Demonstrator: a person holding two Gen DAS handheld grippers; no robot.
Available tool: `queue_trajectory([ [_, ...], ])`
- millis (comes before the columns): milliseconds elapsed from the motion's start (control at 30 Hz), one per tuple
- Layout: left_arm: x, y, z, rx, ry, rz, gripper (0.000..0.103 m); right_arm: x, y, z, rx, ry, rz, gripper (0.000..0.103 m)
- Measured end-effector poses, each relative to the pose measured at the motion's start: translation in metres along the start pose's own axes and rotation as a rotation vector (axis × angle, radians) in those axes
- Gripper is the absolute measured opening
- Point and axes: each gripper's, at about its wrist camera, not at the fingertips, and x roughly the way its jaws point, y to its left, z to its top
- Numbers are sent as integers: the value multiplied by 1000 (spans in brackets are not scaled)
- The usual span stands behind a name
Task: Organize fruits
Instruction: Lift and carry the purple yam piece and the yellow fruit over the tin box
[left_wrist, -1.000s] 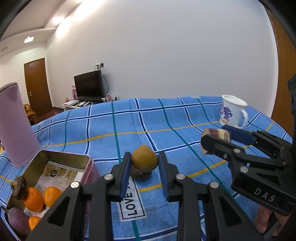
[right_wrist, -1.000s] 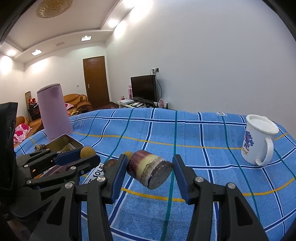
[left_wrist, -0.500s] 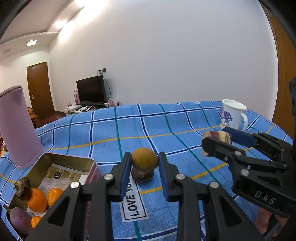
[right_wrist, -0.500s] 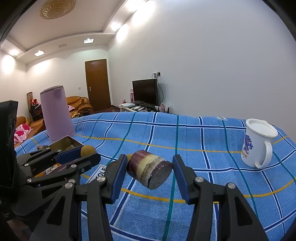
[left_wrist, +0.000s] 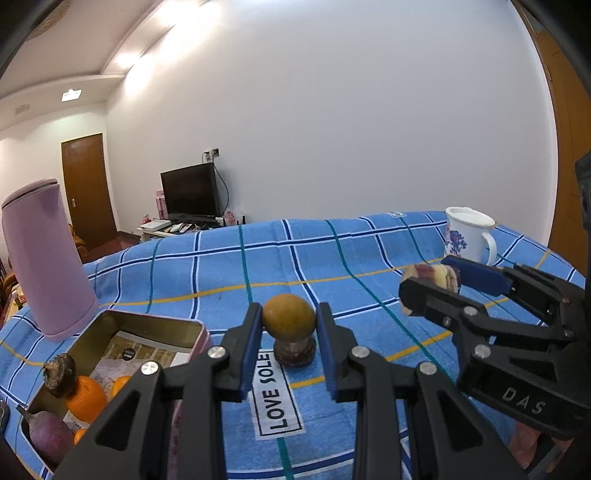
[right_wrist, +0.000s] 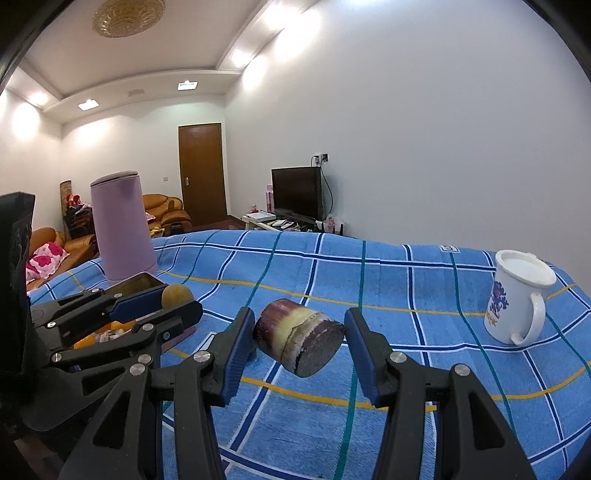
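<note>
Up front, the left gripper (left_wrist: 289, 325) is clamped on a small round yellow-brown fruit (left_wrist: 289, 318), its blue pads pressed against both sides so the fruit sits right at the fingertips, clear of the blue checked cloth (left_wrist: 332, 258). Just beyond and below the jaws, a dark reddish-brown lump (left_wrist: 294, 350) rests on the cloth, next to a white label reading LOVE SOLE (left_wrist: 275, 395). To the left of the jaws sits an open metal tin (left_wrist: 155, 321) holding oranges (left_wrist: 85, 397), a purple fruit (left_wrist: 50, 435) and a dark brown piece (left_wrist: 59, 374); a tall lilac container (left_wrist: 44, 258) stands beyond the tin.

The right gripper (right_wrist: 299, 343) is part-way closed on a short cut piece of purple sugarcane (right_wrist: 299, 341), which lies crosswise between the pads, one cut end facing the camera, lifted off the cloth. Far to the right of those jaws a white mug with a blue flower pattern (right_wrist: 517, 299) stands upright on the cloth. The left gripper with its fruit shows off to the left of them.
</note>
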Motion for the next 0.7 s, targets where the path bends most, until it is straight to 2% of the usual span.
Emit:
queue_trajectory([
  [700,-14,19,-9,25,24,21,31,12,22,3,-36,24,56,52],
])
